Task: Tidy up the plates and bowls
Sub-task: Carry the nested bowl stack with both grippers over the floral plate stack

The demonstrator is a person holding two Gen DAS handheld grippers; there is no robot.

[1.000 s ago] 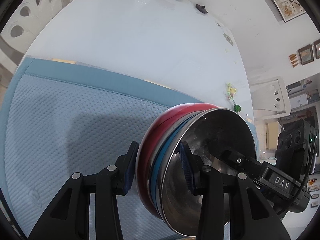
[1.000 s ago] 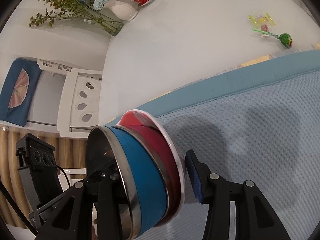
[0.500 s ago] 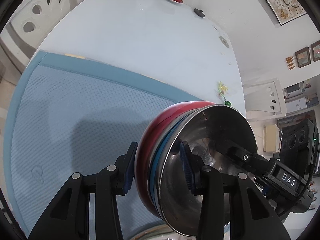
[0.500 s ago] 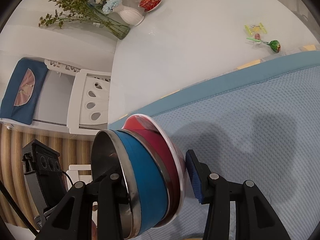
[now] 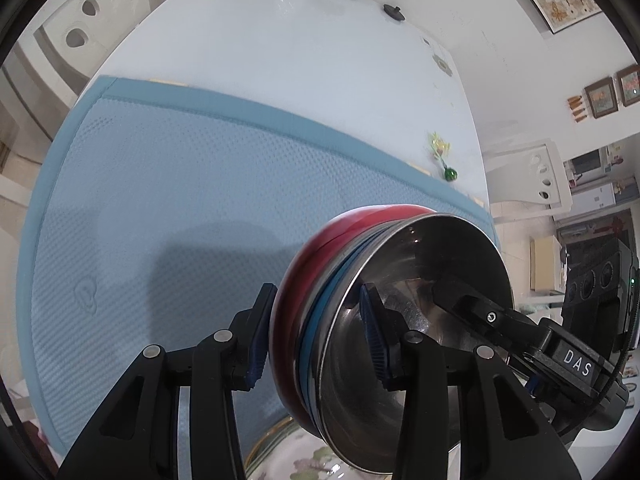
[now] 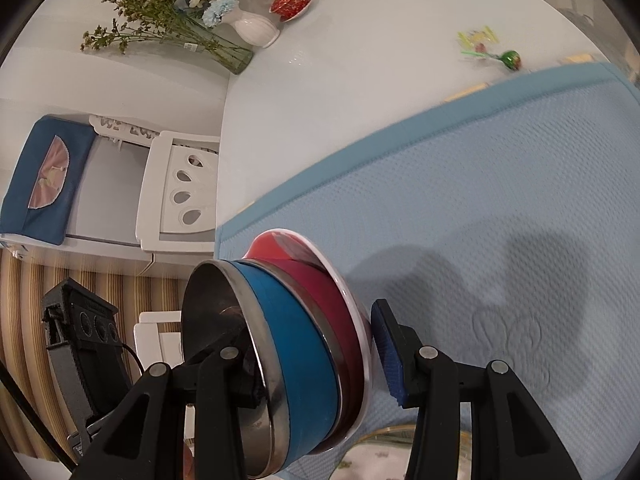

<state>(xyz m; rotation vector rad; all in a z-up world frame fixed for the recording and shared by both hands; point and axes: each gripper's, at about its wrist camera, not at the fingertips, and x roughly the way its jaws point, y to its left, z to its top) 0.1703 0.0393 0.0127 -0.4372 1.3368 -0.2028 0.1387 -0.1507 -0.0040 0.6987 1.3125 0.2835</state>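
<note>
Both grippers are carrying one nested stack of bowls above the blue mat, which serves as the landmark here.

Left wrist view, from left to right: the left gripper is clamping the stack, one pad pressing the red outer bowl and the other sitting inside the steel inner bowl. Pinching through the whole wall thickness is presumably keeping the nested pieces from sliding apart. The blue bowl is showing as a band between red and steel. Further right, the right gripper's finger is reaching into the same steel bowl.

Right wrist view, from left to right: the stack is hanging over the mat's left edge. The right gripper is straddling the stack; its inner finger is hidden inside the steel bowl, while the blue-padded outer finger is lying at the white-rimmed red bowl, so contact cannot be confirmed. A floral plate is lying on the mat beneath the stack, probably the intended resting place.
</note>
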